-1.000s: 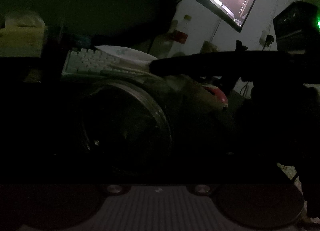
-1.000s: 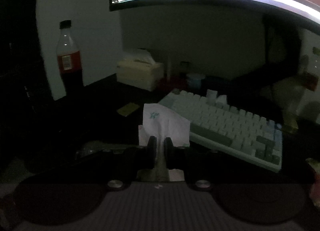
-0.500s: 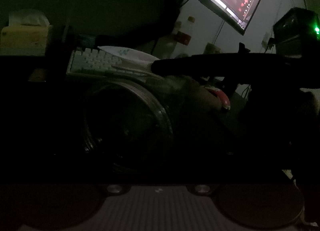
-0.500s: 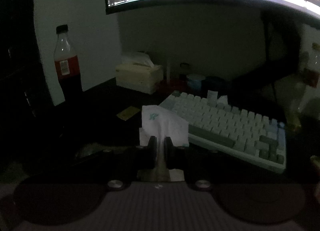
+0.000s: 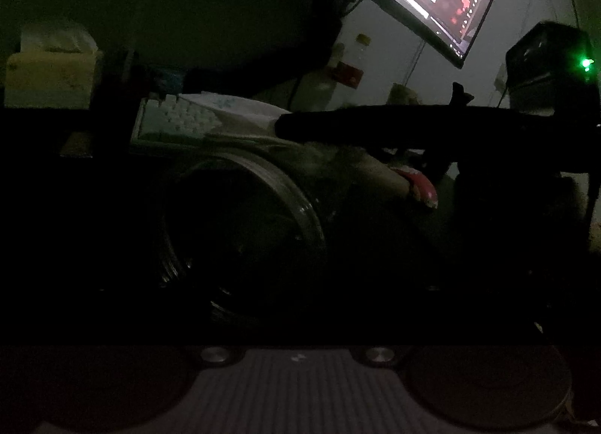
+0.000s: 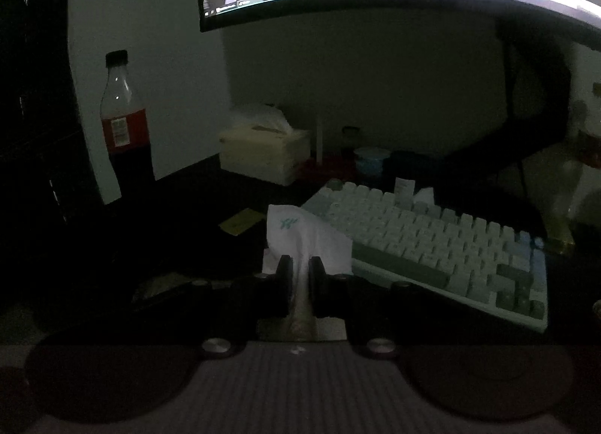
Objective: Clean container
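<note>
In the right wrist view, our right gripper (image 6: 300,270) has its jaws closed tight on a white tissue (image 6: 304,236), which fans out above the fingertips in front of the white keyboard (image 6: 432,242). In the left wrist view, the clear round container (image 5: 240,231) fills the dark centre, its open mouth facing the camera; we cannot tell how our left gripper's jaws stand. A cola bottle (image 6: 126,133) stands far left.
</note>
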`<state>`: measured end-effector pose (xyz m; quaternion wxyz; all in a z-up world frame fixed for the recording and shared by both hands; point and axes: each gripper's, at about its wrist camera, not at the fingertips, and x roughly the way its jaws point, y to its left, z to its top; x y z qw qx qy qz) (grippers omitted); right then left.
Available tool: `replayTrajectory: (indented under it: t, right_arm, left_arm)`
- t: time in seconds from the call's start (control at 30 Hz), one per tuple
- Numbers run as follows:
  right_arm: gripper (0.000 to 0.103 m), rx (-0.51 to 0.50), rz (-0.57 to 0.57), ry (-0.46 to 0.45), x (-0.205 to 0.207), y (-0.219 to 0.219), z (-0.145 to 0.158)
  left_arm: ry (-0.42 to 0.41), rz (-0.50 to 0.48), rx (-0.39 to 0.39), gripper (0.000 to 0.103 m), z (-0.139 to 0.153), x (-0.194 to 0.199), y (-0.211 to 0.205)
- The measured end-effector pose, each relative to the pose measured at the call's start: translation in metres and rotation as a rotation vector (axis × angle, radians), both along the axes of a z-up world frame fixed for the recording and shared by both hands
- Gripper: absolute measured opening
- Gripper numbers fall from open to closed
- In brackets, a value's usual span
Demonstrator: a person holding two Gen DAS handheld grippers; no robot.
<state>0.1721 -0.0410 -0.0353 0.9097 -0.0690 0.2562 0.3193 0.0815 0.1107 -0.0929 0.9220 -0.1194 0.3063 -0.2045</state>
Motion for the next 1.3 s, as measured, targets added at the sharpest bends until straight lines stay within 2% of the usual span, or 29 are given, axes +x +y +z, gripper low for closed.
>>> replayTrajectory:
  t: [0.13, 0.23, 0.33, 0.43, 0.57, 0.67, 0.83, 0.87, 1.07, 1.17, 1.3]
  right_arm:
    - [0.012, -0.019, 0.041, 0.016, -0.005, 0.001, 0.008]
    - [0.012, 0.058, 0.124, 0.104, -0.016, 0.002, 0.013]
    - [0.012, 0.022, 0.182, 0.048, -0.039, 0.015, 0.014]
    - [0.011, 0.023, 0.145, 0.036, -0.03, 0.017, 0.012]
    - [0.012, 0.023, -0.003, 0.025, -0.004, 0.007, 0.006]
    - [0.012, 0.03, -0.049, 0.019, -0.002, 0.005, 0.004]
    - [0.013, 0.1, 0.127, 0.028, -0.025, 0.006, 0.006]
    - [0.013, 0.095, 0.118, 0.018, -0.024, 0.004, 0.005]
    - [0.013, 0.083, -0.089, 0.047, 0.011, -0.02, 0.001]
    - [0.013, 0.062, -0.048, 0.029, -0.001, -0.015, 0.004]
    - [0.013, 0.09, 0.119, 0.038, -0.023, -0.005, 0.005]
  left_arm:
    - [0.003, 0.006, -0.007, 0.092, 0.0, 0.0, 0.002]
    - [-0.002, 0.038, 0.023, 0.098, 0.0, 0.0, 0.002]
    - [-0.003, 0.043, 0.023, 0.1, 0.0, -0.001, 0.003]
    - [-0.005, 0.048, 0.026, 0.1, 0.0, -0.001, 0.002]
    - [-0.007, 0.049, 0.033, 0.102, 0.0, -0.002, 0.0]
    - [-0.007, 0.048, 0.04, 0.102, 0.0, -0.002, -0.002]
    - [-0.008, 0.046, 0.033, 0.102, -0.001, -0.004, 0.0]
    - [-0.008, 0.046, 0.031, 0.102, -0.001, -0.004, 0.0]
    - [-0.005, 0.051, 0.021, 0.102, -0.001, -0.003, 0.0]
    - [-0.005, 0.052, 0.026, 0.103, -0.001, -0.003, -0.001]
    - [-0.004, 0.054, 0.028, 0.103, -0.002, -0.002, -0.002]
